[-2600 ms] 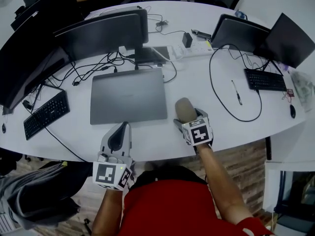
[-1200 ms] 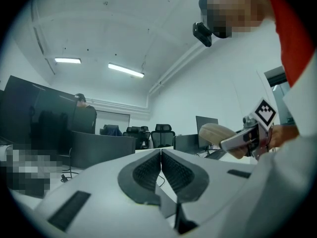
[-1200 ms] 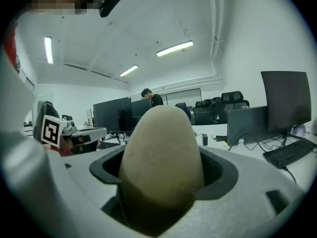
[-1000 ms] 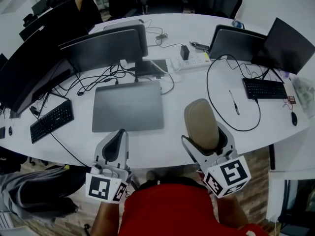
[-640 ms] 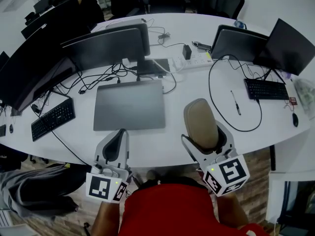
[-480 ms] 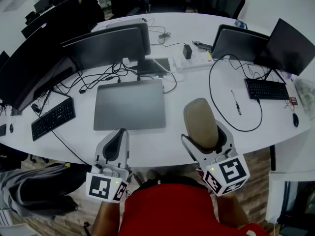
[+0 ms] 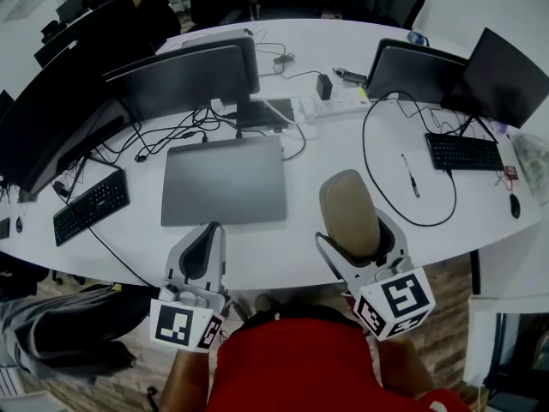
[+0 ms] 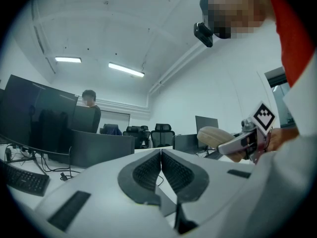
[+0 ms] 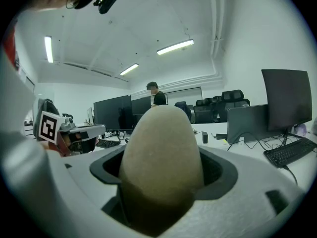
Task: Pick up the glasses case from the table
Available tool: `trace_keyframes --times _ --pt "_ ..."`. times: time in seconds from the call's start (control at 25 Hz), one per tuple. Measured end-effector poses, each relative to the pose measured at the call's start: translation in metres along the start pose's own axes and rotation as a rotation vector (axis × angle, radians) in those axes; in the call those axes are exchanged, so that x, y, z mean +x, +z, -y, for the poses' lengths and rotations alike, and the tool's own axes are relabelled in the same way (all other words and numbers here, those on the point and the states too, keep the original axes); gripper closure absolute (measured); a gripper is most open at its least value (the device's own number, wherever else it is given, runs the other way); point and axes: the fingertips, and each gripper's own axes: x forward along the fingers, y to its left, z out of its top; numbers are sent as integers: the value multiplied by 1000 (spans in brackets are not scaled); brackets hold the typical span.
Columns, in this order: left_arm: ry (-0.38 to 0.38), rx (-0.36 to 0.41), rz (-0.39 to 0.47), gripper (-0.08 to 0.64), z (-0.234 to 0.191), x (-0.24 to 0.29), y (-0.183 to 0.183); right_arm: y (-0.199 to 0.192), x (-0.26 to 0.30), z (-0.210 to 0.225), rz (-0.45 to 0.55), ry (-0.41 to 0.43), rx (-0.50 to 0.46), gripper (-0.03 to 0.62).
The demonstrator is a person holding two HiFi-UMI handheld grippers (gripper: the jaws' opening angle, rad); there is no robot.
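The glasses case [image 7: 348, 213], a tan rounded oblong, is lifted off the white table [image 7: 343, 140] and sticks out forward from my right gripper [image 7: 356, 234], whose jaws are shut on its sides. In the right gripper view the glasses case [image 9: 161, 162] fills the middle between the jaws of that gripper [image 9: 161, 175]. My left gripper [image 7: 199, 251] hovers at the near table edge, shut with nothing in it; its pads [image 8: 148, 171] meet in the left gripper view, where the glasses case [image 8: 218, 135] shows at the right.
A closed grey laptop [image 7: 223, 180] lies ahead of the left gripper. Monitors [image 7: 180, 75] and cables stand behind it, a keyboard [image 7: 90, 206] at the left. To the right are a pen [image 7: 411, 174], a looped black cable [image 7: 403, 161], another keyboard [image 7: 463, 151] and two screens [image 7: 412, 58].
Since the earliest frame the right gripper has raised the case off the table toward me. Over the last second neither gripper has moved.
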Motion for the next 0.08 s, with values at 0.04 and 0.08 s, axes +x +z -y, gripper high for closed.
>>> trace_keyframes --times 0.04,0.08 --pt "0 0 1 549 1 0 0 0 0 0 -1 -1 0 198" --pt "-1 1 1 549 1 0 0 -1 -1 1 -1 -1 0 198"
